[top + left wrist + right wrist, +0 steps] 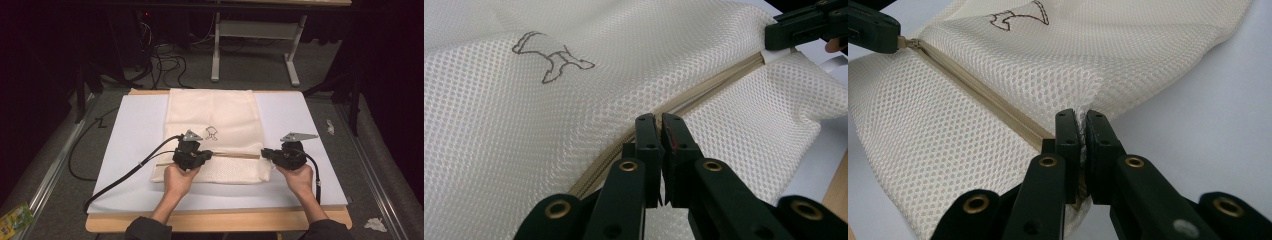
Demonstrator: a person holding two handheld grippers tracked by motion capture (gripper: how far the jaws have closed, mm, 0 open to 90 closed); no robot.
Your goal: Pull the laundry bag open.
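1. Cream mesh is the main thing here, a zippered mesh laundry bag point(212, 135) lying flat on the white sheet point(135, 150) that covers the table point(220, 220), roughly centred and closer to the person's edge
2. A tan zipper point(235, 155) runs across the lower part of the bag, and both grippers sit right on that line, which tells you the zipper is what's being worked
3. The left gripper point(657, 131) has its jaws pinched together at the zipper point(704, 92) near the middle-left of the bag. Looks to me like it's got the slider or pull, but the jaws cover that spot so I can't say for sure what's between them
4. The right gripper point(1081, 131) is clamped tight on the bag's edge right where the zipper point(973, 92) ends, with mesh visibly squeezed between the jaws
5. My read on why: the right one anchors the end so the fabric stays taut, otherwise floppy mesh would just bunch up when the other gripper drags along the track
6. Bag lying flat helps too, keeps the zipper straight between the two grippers
7. Little outline logo point(551, 61) sits above the zipper, untouched
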